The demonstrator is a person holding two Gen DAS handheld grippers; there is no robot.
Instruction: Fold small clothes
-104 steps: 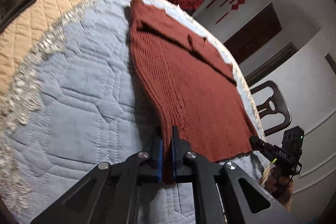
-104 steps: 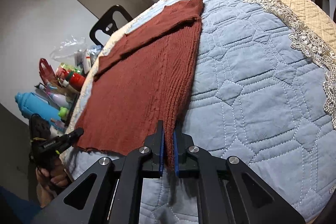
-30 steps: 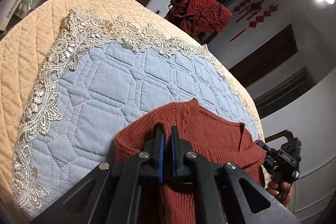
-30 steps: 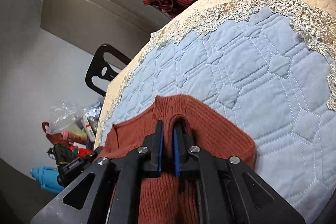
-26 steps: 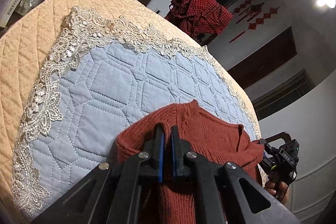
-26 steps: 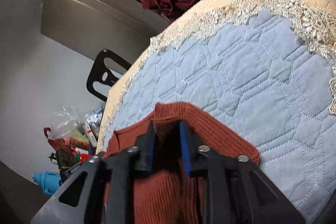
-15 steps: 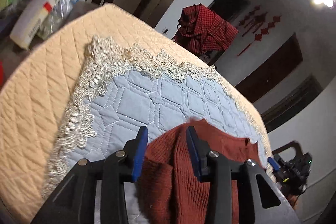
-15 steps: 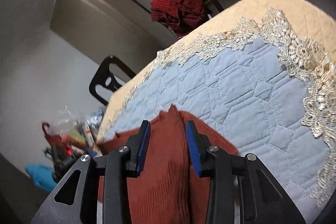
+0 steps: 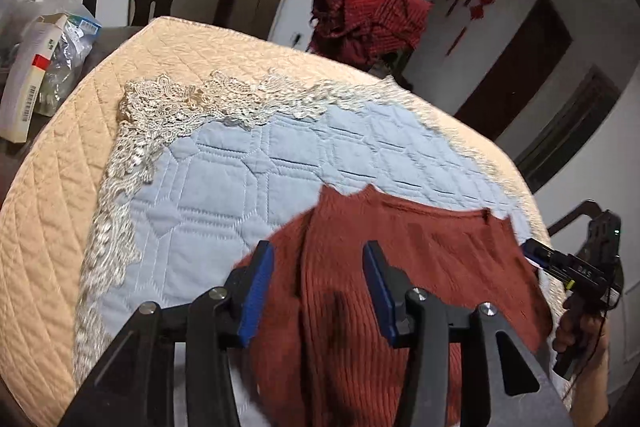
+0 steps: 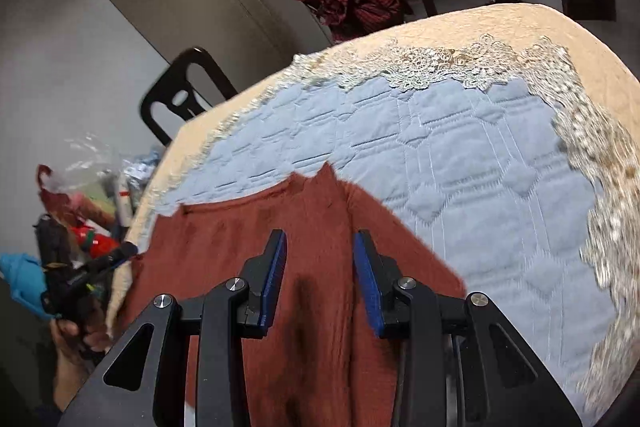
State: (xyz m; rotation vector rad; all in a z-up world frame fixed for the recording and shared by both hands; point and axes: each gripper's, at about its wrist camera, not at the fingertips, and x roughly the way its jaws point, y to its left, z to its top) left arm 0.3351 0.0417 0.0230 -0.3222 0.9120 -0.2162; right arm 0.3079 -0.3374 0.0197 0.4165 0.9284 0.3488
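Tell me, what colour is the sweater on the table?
Rust-red ribbed knit; the sweater shows best in the right wrist view.

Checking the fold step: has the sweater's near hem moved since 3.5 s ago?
Yes. The sweater's hem was carried away from the camera toward the lace trim, doubling it over on the blue quilt.

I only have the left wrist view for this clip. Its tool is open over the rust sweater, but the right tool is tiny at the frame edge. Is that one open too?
Observer: Yes. The right wrist view shows the right tool with its blue pads spread and the sweater lying loose on the quilt between them.
Reviewer: Anything off the table's left side that I miss?
Observer: A light blue object, too blurred to name, sits low among the clutter there.
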